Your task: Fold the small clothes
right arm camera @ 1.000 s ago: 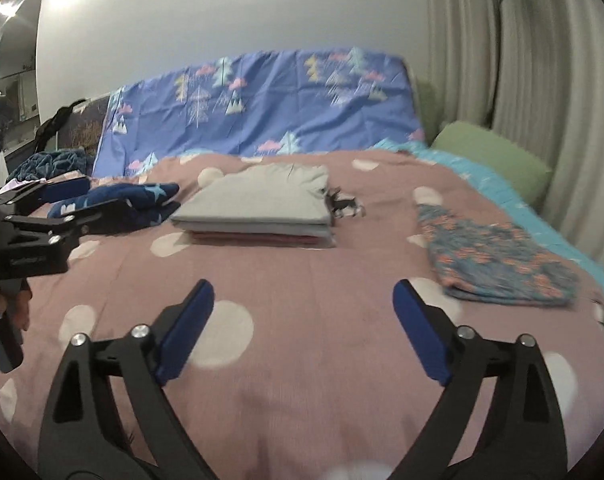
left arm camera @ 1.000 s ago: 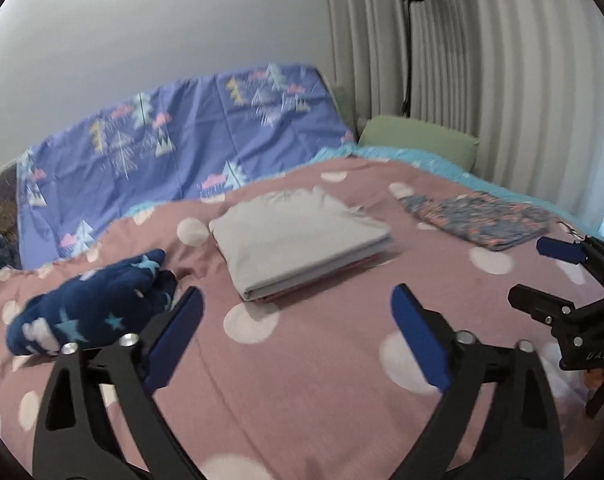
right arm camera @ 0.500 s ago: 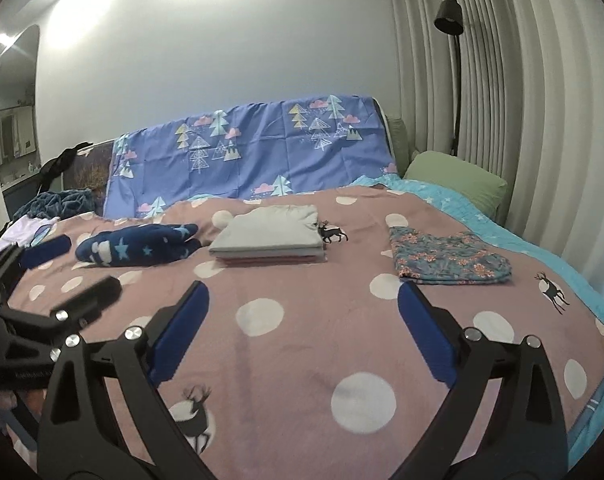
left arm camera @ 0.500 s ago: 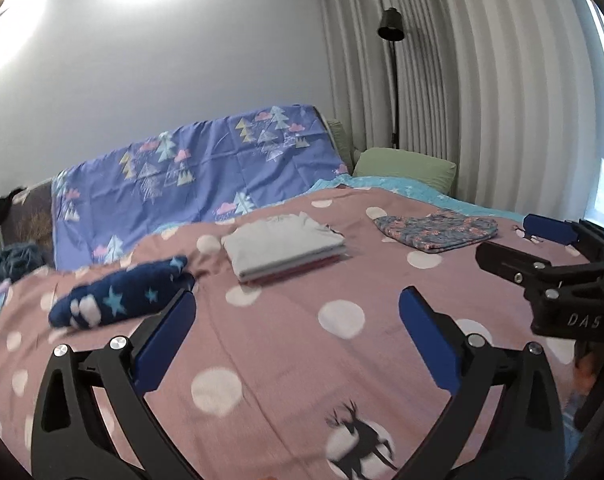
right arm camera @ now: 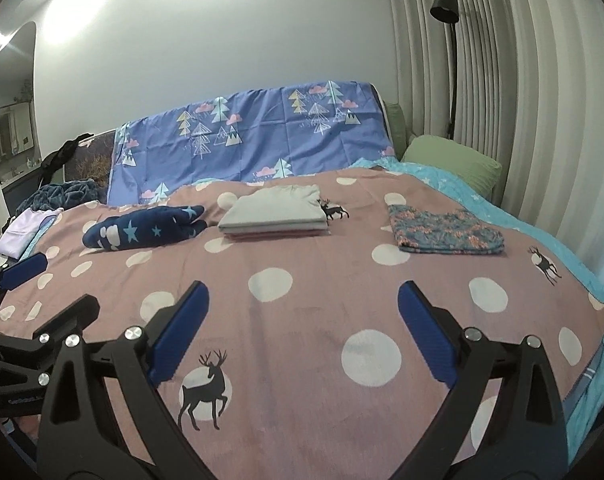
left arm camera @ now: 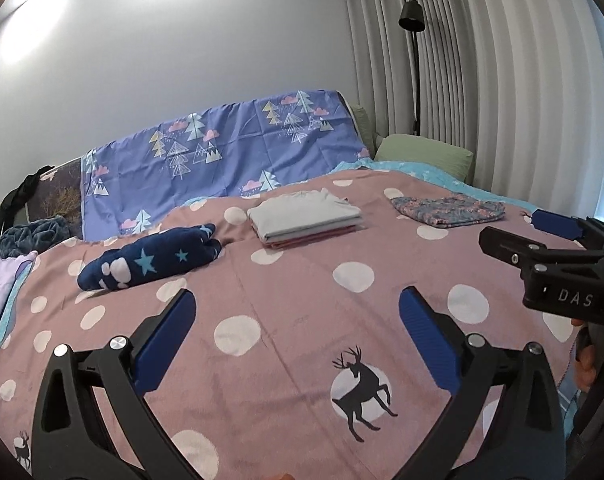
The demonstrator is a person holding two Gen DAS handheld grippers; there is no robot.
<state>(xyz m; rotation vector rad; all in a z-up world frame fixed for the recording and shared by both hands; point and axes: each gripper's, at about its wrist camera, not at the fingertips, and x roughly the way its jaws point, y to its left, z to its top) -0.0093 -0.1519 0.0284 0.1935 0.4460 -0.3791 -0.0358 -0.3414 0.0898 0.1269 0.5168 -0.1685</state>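
Note:
A stack of folded clothes, grey on top with pink beneath (left arm camera: 306, 220) (right arm camera: 276, 216), lies mid-bed. To its left sits a rumpled navy garment with stars (left arm camera: 152, 262) (right arm camera: 144, 230). A folded floral piece (left arm camera: 450, 209) (right arm camera: 446, 232) rests at the right. My left gripper (left arm camera: 296, 324) hangs open over the near part of the pink dotted blanket (left arm camera: 294, 280), holding nothing. My right gripper (right arm camera: 302, 320) is open too, empty, and appears at the right edge of the left wrist view (left arm camera: 550, 248).
A blue tree-print sheet (left arm camera: 222, 160) drapes the headboard. A green pillow (right arm camera: 452, 162) and a black floor lamp (right arm camera: 446, 2) stand by the curtains at right. A lilac garment (right arm camera: 26, 232) and a dark teal blanket (left arm camera: 34, 232) lie at the bed's left edge.
Both grippers have pulled back and up from the bed, so the clothes look farther off and the blanket's near edge with deer prints shows. Both stay open.

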